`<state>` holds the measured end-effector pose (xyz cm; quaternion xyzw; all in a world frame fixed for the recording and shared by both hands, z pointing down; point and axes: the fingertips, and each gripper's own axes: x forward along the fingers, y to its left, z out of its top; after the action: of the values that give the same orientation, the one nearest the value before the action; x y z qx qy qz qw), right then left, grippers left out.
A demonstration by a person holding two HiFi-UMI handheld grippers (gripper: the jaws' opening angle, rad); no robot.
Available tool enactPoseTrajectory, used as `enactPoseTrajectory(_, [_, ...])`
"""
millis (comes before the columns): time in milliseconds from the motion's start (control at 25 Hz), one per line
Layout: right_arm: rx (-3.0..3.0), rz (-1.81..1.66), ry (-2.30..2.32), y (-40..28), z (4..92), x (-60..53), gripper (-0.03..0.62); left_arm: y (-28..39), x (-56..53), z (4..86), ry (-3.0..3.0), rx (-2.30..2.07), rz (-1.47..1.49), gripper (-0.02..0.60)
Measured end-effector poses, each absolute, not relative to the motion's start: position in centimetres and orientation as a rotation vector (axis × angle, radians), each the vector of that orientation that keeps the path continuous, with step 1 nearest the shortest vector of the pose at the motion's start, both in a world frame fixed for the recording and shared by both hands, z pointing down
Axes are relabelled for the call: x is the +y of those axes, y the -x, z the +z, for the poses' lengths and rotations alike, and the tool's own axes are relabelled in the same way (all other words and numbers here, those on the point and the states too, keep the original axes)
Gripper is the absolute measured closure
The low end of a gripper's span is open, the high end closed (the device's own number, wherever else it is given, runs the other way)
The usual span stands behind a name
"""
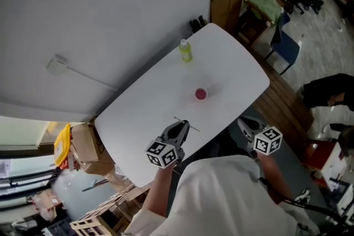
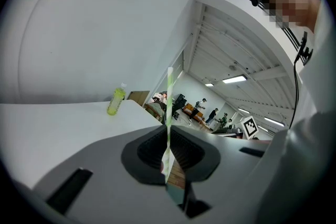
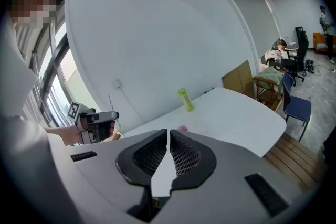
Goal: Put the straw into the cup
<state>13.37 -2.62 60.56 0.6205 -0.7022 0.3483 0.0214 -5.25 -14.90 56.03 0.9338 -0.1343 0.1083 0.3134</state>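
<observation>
A thin pale straw with a green stripe [image 2: 169, 102] stands upright between the jaws of my left gripper [image 2: 167, 136], which is shut on it. In the head view that gripper [image 1: 183, 126] hovers over the near part of the white table [image 1: 232, 63], and the straw [image 1: 178, 119] shows as a short line across its tips. The small pink cup [image 1: 200, 94] stands in the middle of the table, a little beyond the left gripper. My right gripper [image 1: 247, 126] is off the table's near right edge; it [image 3: 168, 135] is shut on nothing, and the cup [image 3: 182, 128] just peeks over its jaws.
A yellow-green bottle [image 1: 185, 51] stands near the table's far edge by the white wall. Cardboard boxes and a wooden crate [image 1: 91, 224] sit on the floor to the left. A blue chair [image 1: 285, 47] and wooden flooring lie to the right.
</observation>
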Motion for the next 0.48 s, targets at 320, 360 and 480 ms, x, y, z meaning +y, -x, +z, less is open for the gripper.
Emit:
enactPoseTrajectory(320, [-2.264, 1.084, -1.716, -14.7, 61.9, -5.8, 0.553, 1.6, -15.4, 56.2, -2.464, -0.433, 0.308, 0.563])
enactPoseTrajectory(360, [-2.274, 1.087, -1.694, -14.8, 62.0, -6.2, 0.553, 1.4, -15.7, 56.2, -2.466, -0.449, 0.311, 0.563])
enactPoseTrajectory(480, [-2.300, 1.099, -1.634, -15.7, 62.4, -7.3, 0.553, 0.2, -16.7, 56.3, -2.469, -0.489, 0.317, 0.563])
